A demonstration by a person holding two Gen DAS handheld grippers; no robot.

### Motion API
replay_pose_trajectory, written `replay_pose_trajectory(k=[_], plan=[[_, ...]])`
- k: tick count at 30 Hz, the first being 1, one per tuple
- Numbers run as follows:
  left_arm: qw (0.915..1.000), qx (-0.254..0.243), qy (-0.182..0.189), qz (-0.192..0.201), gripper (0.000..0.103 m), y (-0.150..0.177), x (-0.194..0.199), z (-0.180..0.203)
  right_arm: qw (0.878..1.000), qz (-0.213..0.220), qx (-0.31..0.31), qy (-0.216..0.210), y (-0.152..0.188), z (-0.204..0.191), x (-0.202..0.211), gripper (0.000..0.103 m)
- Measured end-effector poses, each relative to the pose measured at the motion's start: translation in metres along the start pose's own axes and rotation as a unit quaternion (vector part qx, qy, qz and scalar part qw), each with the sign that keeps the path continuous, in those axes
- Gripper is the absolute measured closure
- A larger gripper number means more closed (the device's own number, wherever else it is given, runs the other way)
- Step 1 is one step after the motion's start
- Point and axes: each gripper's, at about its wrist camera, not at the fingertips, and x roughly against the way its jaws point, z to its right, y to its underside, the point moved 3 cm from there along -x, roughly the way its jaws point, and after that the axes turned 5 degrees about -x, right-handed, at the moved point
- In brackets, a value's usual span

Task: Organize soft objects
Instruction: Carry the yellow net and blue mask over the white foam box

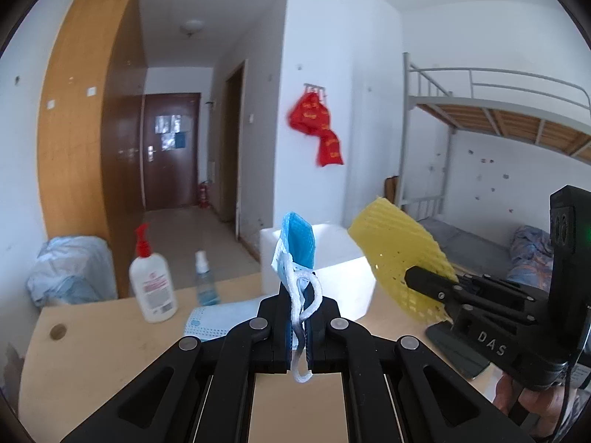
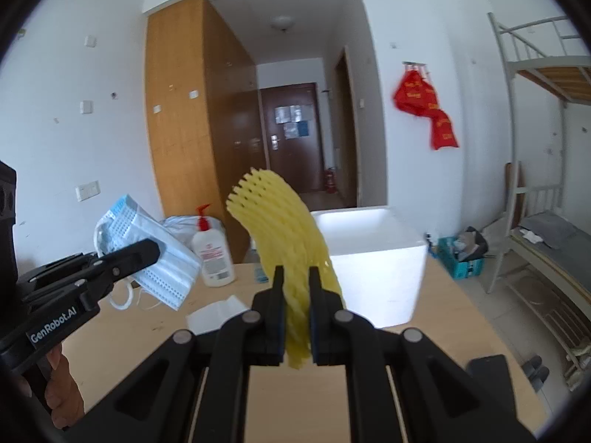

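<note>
- The white foam box [image 2: 373, 258] stands open-topped on the wooden table [image 1: 92, 332], ahead of both sets of jaws and a little to the right of the left pair. It looks light and stiff, with walls that would dent under a hard pinch. To my eye it is the likely place for the soft things to go.
- The yellow foam net [image 2: 291, 258] is clamped in the right gripper [image 2: 297, 277], the jaws nearly together on its lower part, while most of it rises above them and curls over toward the left. It looks very light, springy and full of holes; a grip low on the bunched part, as now, seems sound, since a fingertip at the frayed top edge would likely slip through the mesh.
- The blue face mask [image 1: 295, 254] is pinched in the left gripper [image 1: 297, 295], jaws narrow and closed on its folded body, the rest standing up above them. One white ear loop [image 1: 303, 332] hangs down between and below the jaws. It is limp, thin cloth with almost no weight; I would hold it by the pleated body, as the loop could snag on the box rim.
- Another mask [image 1: 218, 319] lies flat on the table, below and left of the left jaws, just beside a small spray bottle [image 1: 205, 277]. It would need a pinch at an edge.
- A white lotion bottle [image 1: 151, 277] with a red pump stands further left, clear of both grippers.
</note>
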Motion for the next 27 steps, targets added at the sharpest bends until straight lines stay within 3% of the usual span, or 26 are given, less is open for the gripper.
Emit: replay_pose_trajectory(k=[13,27], plan=[[0.9984,-0.012,0.055,0.004,0.098,-0.012,-0.049,0.040,0.997,0.017,-0.030,0.065,-0.005,0.043,0.003,0.090],[0.9989,-0.013,0.046,0.000,0.098,-0.023,-0.091,0.040,0.997,0.006,-0.033,0.073,-0.011,0.054,-0.019,0.090]])
